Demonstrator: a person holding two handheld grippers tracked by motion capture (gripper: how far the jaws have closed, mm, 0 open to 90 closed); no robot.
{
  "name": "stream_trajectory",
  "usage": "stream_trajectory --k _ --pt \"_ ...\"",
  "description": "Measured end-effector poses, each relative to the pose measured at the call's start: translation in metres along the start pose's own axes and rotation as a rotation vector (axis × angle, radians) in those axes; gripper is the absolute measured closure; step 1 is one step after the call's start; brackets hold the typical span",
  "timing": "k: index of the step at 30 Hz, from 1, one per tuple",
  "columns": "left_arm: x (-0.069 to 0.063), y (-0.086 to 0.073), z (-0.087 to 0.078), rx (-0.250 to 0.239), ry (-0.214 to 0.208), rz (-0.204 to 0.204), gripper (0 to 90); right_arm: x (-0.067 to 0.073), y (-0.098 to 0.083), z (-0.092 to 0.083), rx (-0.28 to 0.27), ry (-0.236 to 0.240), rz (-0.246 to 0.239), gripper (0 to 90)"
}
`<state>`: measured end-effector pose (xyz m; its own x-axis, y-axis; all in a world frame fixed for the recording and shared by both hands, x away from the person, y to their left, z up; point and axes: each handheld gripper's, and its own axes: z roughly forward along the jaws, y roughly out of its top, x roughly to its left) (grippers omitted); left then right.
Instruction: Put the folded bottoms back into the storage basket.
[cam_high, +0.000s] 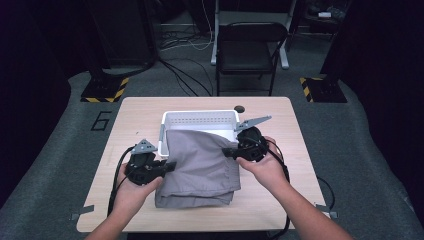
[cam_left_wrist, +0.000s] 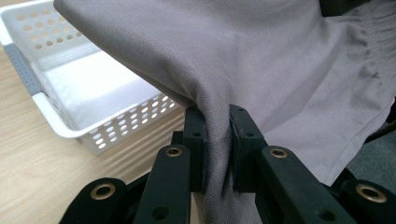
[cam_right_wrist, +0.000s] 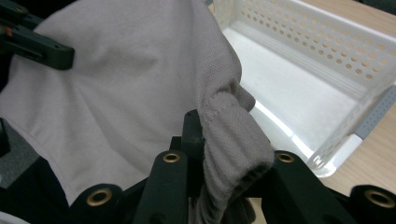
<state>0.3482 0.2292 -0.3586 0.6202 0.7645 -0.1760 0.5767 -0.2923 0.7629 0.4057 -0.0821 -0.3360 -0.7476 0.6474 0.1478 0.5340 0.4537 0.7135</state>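
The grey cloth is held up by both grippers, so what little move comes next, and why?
Probably carry the grey cloth forward over the white basket. The left gripper and right gripper each pinch an edge, and the cloth's far edge already overhangs the basket's near rim.

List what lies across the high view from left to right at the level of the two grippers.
Bare table → left gripper, shut on the grey cloth's edge → grey cloth → right gripper, shut on the opposite edge → bare table again.
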Motion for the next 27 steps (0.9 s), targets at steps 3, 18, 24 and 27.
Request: stream_trajectory --k 3,18,24,27 --pt "0.0 0.005 -0.001 -0.003 0.001 -0.004 79.2 0.0 0.006 -0.002 0.001 -0.016 -0.019 76.3" --pt "0.006 0.023 -0.004 -0.023 -0.001 -0.004 79.2 -0.002 0.029 -0.015 0.008 -0.03 -0.022 76.3" --pt "0.011 0.032 0.002 -0.019 0.006 -0.009 79.2 -0.008 0.038 -0.013 0.012 -0.045 -0.029 76.3" --pt "0.015 0.038 0.002 -0.016 0.002 -0.016 79.2 -0.009 0.043 -0.012 0.008 -0.05 -0.034 76.3"
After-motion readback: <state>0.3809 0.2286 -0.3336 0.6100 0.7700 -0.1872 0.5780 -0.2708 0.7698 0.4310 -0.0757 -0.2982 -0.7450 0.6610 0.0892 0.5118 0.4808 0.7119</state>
